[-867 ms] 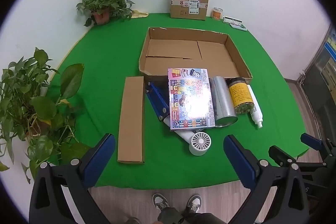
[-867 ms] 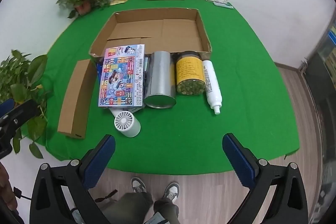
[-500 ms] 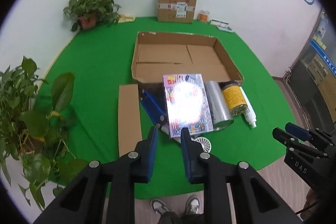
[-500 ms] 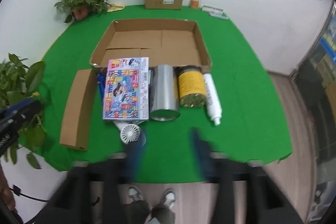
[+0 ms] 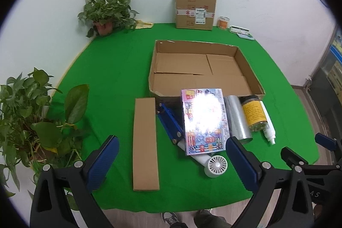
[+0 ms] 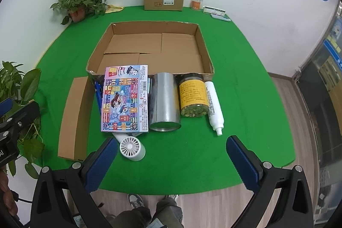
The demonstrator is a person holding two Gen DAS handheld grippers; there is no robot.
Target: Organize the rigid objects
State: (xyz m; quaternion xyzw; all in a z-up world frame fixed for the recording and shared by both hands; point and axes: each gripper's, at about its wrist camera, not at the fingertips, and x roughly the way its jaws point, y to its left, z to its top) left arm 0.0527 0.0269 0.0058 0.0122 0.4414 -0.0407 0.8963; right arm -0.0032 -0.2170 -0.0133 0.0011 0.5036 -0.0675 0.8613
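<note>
Right wrist view: the right claw [image 6: 171, 142] hangs over the near edge of the green counter [image 6: 245, 99], tilted steeply down, its blue pads spread wide with nothing between them. Just ahead of its left pad lies a small white fan [image 6: 132, 149], grille facing the claw, its body partly under a colourful game box [image 6: 126, 99]. The game box lies flat, its long axis running away from the claw. Beside it to the right, a metal tin [image 6: 164, 102] lies on its side, round end toward the claw. Next to it is a yellow-labelled jar [image 6: 193, 95], dark lid at the far end, and a white bottle [image 6: 213, 104] with its nozzle toward the claw. All three lie parallel, lengthwise away from the claw. A blue tool [image 6: 98, 93] shows at the game box's left edge, and farther left a long cardboard box [image 6: 74, 116] lies the same way. Beyond the row, an open cardboard tray [image 6: 205, 50] touches or nearly touches their far ends.

In the left wrist view, the left claw [image 5: 172, 140] is likewise wide open and holds nothing, over the near counter edge, with the long cardboard box just ahead between its pads.
</note>
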